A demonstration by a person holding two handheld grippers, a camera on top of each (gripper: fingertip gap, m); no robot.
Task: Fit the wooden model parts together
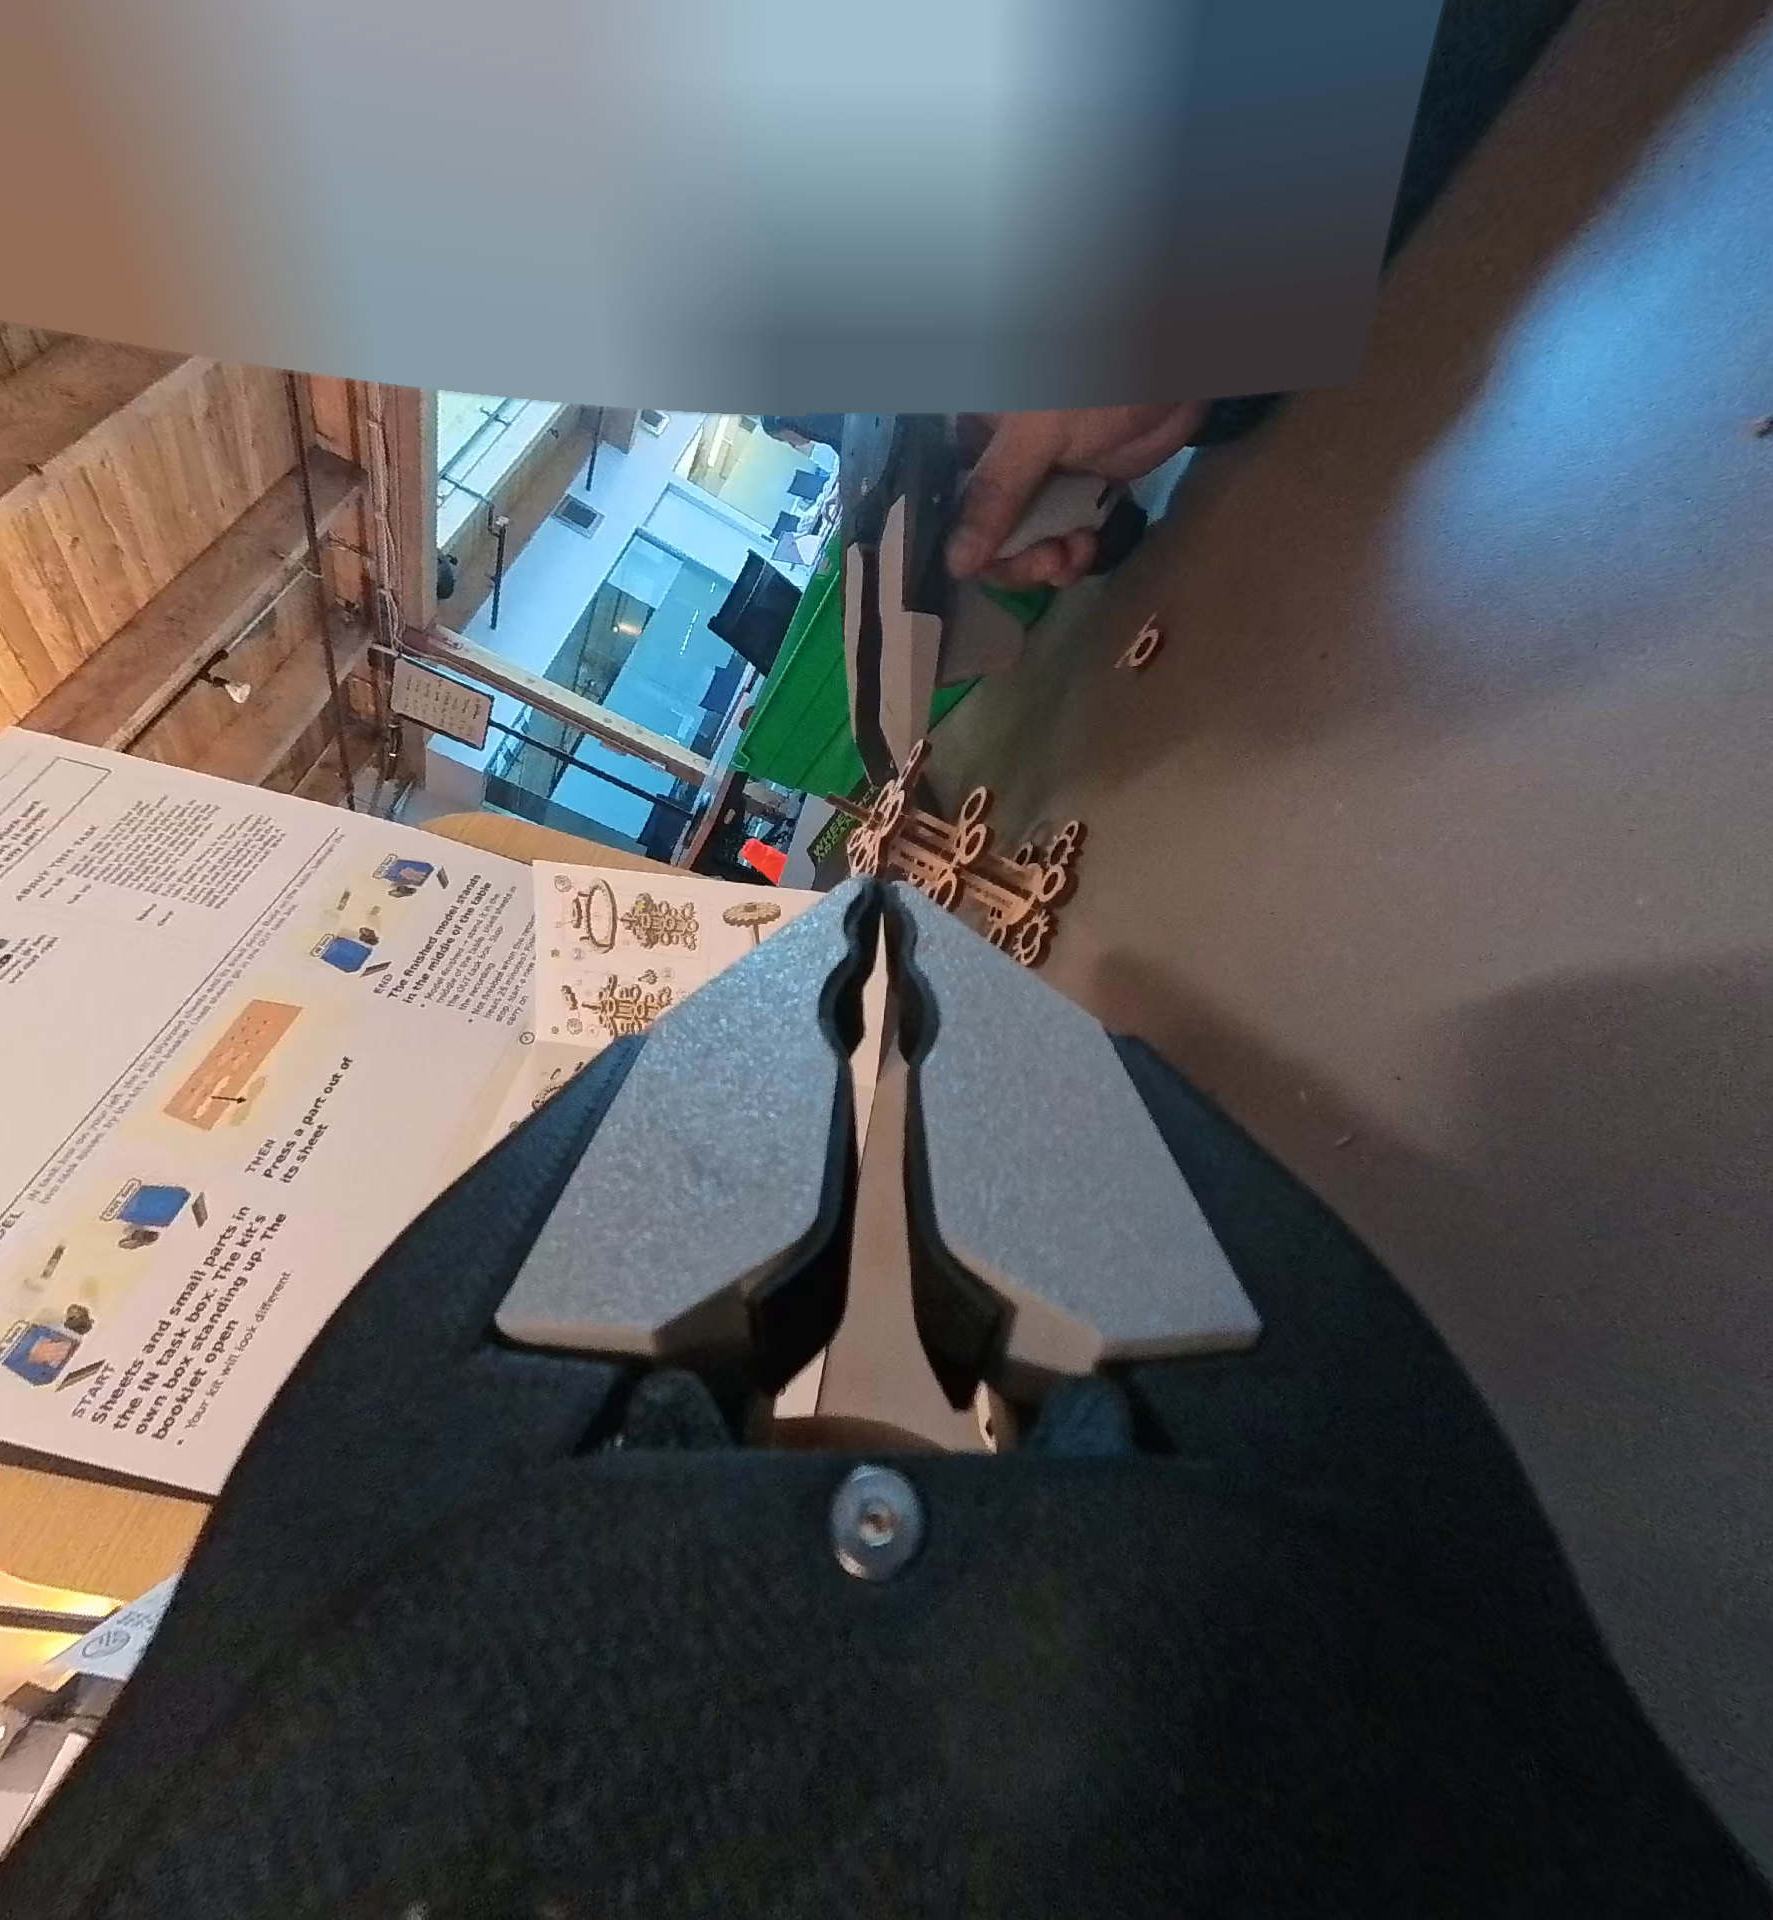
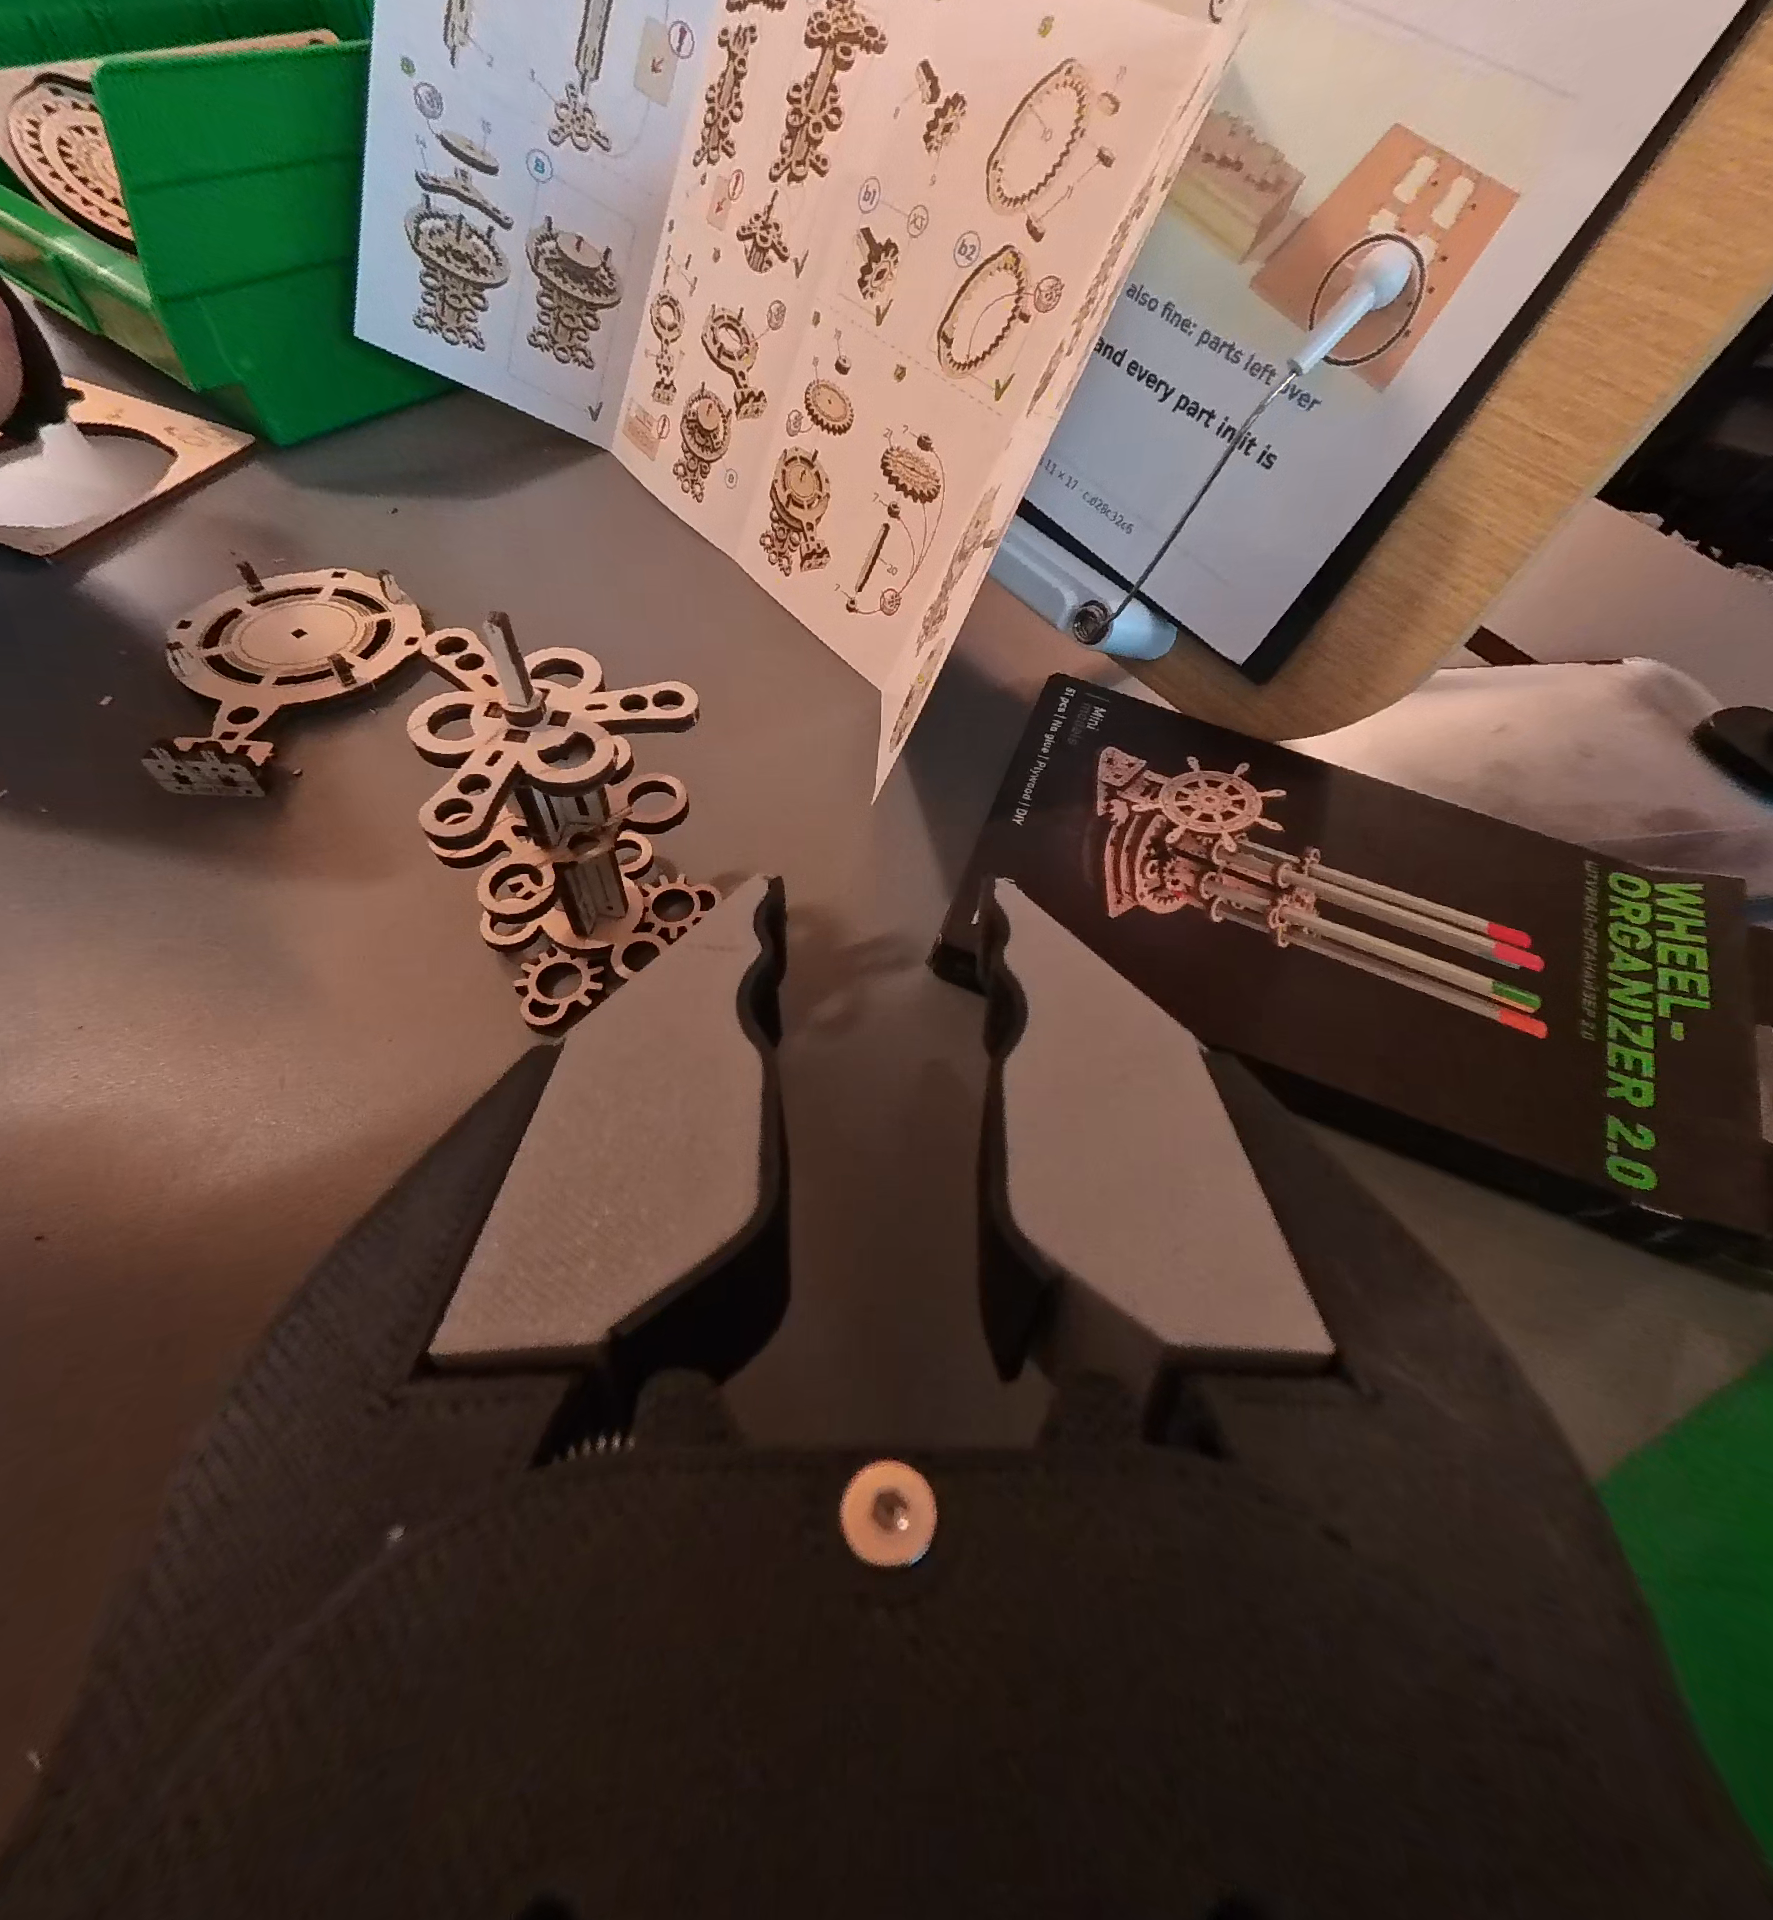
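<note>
Pale lacy wooden model (image 2: 560,831) lying tilted on counter (image 2: 186,1039), right hand-held gripper (image 2: 882,935) gaping apart, left hand-held gripper (image 1: 882,904) pressing together.

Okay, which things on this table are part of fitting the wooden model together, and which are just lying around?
Part of the job:
- wooden column assembly
- round wooden ring part
- punched-out wooden sheet
- fold-out instruction booklet

Just lying about:
- black kit box
- green bin
- printed task sheet

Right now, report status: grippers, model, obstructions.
Left gripper shut on wooden sheet. Right gripper open, empty. Model tower upright just ahead-left, disc part beside it. Kit box near right finger.
</note>
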